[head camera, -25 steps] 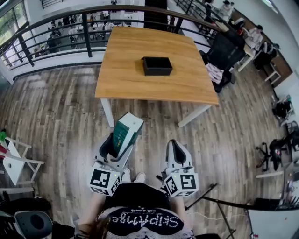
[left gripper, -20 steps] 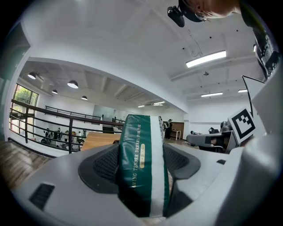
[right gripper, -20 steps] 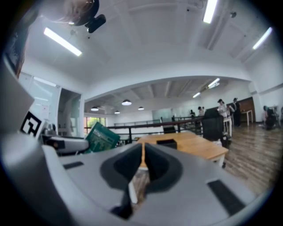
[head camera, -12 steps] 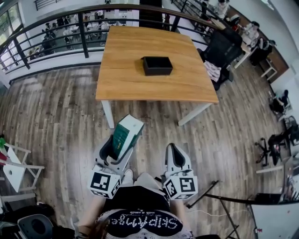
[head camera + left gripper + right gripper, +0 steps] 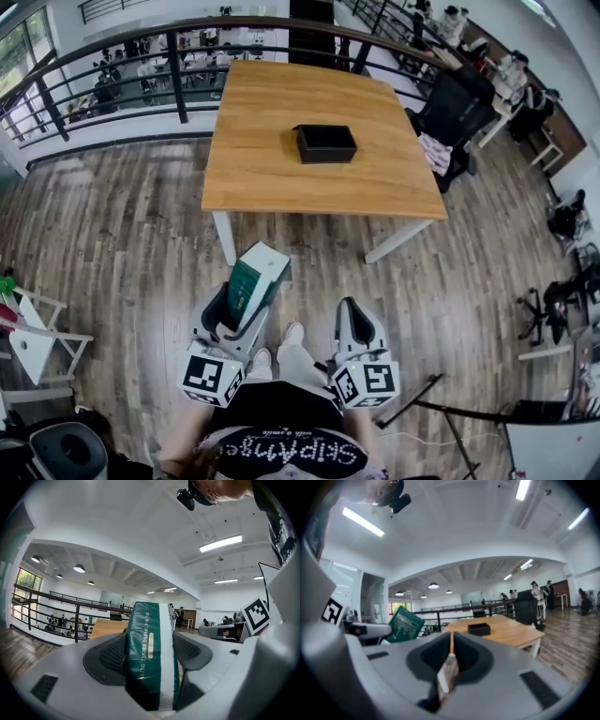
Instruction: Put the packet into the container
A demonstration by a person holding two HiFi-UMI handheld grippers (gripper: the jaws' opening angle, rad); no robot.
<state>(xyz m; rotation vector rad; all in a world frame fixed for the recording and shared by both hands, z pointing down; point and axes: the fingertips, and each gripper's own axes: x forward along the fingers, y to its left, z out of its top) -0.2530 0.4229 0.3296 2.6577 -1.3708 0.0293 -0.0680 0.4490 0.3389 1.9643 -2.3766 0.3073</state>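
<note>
Right now my left gripper (image 5: 151, 654) is clamped on the packet (image 5: 151, 667), a dark green pack with a white stripe down its face, standing upright between the two padded jaws and sticking out past their tips. From the head view the packet (image 5: 255, 272) points forward and a little to the right, held low over the floor (image 5: 122, 234), just short of the table's near edge and not over it. My right gripper (image 5: 451, 654) is pressed together with nothing in it; only a thin slit shows between its jaws, with wood grain visible through it. It hangs beside the left one, the two well apart, each with its marker cube (image 5: 211, 373) at the rear near my body. My shoes (image 5: 291, 334) show between them on the planks. Ahead stands the table (image 5: 281, 183), a light wooden top on white legs, and on it, toward the middle, sits the container (image 5: 326, 143), a small black open box with nothing visible inside. The right gripper view shows the same container (image 5: 479, 629) on the tabletop, with the packet off to its left. Beyond the table runs a dark railing (image 5: 112, 66) with people seated on a lower level behind it. Dark chairs (image 5: 455, 108) stand to the table's right, and a white folding frame (image 5: 33, 337) stands at the far left.
</note>
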